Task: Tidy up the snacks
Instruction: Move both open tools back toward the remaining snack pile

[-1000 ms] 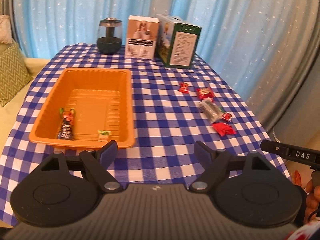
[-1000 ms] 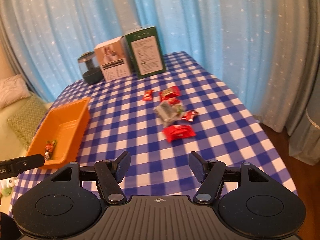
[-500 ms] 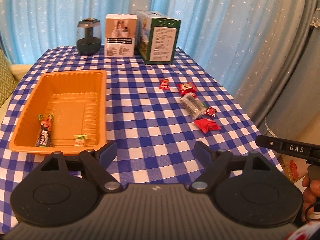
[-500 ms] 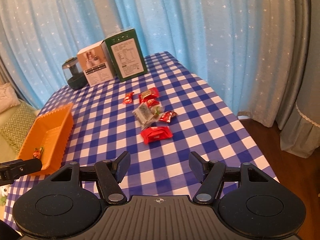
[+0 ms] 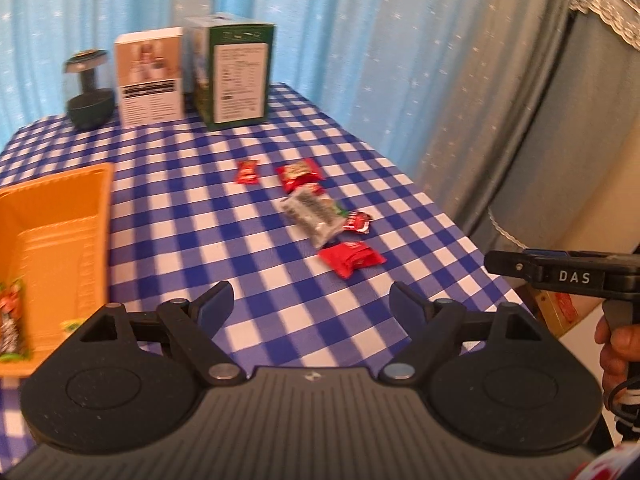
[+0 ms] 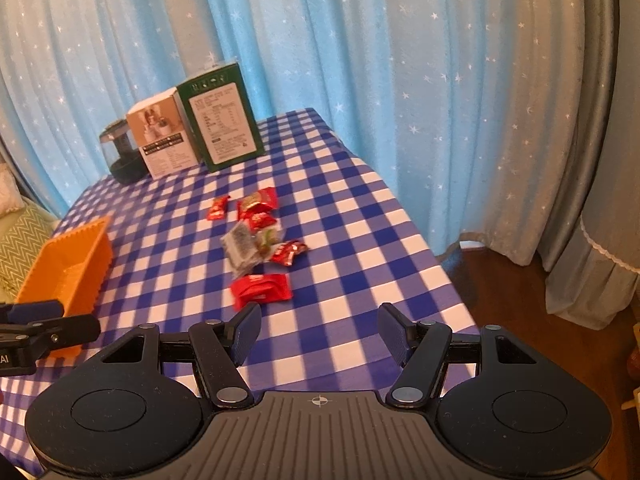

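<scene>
Both tongs [image 5: 311,300] [image 6: 319,330] released, empty; two boxes [image 6: 216,128] behind snacks [image 6: 260,240]

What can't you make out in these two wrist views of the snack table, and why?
- Orange tray: left wrist view, cut off by the left edge; the snacks inside are blurred and partly hidden.
- Same tray, right wrist view: its near wall and the left gripper hide its contents.
- Clear packet: print too small, motion-blurred.
- Green box label: unreadable in both views.
- Hand: mostly cut off by the right edge.
</scene>
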`<state>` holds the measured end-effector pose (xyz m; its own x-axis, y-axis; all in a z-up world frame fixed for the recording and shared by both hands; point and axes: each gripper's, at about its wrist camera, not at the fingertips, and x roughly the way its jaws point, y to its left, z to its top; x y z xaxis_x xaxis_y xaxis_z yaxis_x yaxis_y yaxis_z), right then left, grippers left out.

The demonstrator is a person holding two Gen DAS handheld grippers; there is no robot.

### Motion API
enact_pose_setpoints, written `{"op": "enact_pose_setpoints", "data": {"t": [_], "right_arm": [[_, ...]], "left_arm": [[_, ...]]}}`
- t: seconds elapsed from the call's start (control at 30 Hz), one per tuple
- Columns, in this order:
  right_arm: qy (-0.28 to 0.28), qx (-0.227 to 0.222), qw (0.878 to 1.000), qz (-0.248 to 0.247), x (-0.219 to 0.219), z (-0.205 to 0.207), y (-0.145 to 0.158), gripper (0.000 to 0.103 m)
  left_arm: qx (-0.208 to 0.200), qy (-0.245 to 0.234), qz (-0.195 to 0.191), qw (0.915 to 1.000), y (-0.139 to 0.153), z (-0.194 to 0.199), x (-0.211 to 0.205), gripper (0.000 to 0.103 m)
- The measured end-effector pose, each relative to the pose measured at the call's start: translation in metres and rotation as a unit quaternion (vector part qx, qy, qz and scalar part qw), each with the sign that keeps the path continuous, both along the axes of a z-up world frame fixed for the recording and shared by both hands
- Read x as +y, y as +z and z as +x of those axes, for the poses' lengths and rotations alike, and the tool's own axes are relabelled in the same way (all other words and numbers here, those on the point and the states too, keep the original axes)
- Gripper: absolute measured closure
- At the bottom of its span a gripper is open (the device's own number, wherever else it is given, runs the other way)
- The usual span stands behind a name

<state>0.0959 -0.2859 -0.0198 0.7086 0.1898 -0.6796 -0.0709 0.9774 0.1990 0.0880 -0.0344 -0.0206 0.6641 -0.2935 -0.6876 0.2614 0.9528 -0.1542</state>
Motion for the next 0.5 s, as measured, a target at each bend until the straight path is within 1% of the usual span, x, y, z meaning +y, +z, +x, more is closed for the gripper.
{"op": "enact_pose_setpoints", "data": {"t": [0.13,0.27,0.37,0.5], "right_arm": [[0.007,0.010,1.000,-0.004,-0.010,0.014,-0.012,0.038],[0.009,0.021,1.000,-0.004,-0.019,0.028,-0.027,0.038],[0.013,0.028,1.000,-0.006,-0.023,0.039,-0.038,0.039],[0.019,0.032,0.999,-0.008,-0.025,0.054,-0.049,0.039]], "left_arm": [[0.006,-0.032,0.004,0.9995,-0.016,0.022,-0.017,0.020],[0.015,-0.060,0.019,0.9979,-0.034,0.044,-0.033,0.027],[0.011,-0.085,0.027,0.9960,-0.048,0.059,-0.044,0.032],[0.003,-0.115,0.032,0.9928,-0.060,0.080,-0.054,0.034]]}}
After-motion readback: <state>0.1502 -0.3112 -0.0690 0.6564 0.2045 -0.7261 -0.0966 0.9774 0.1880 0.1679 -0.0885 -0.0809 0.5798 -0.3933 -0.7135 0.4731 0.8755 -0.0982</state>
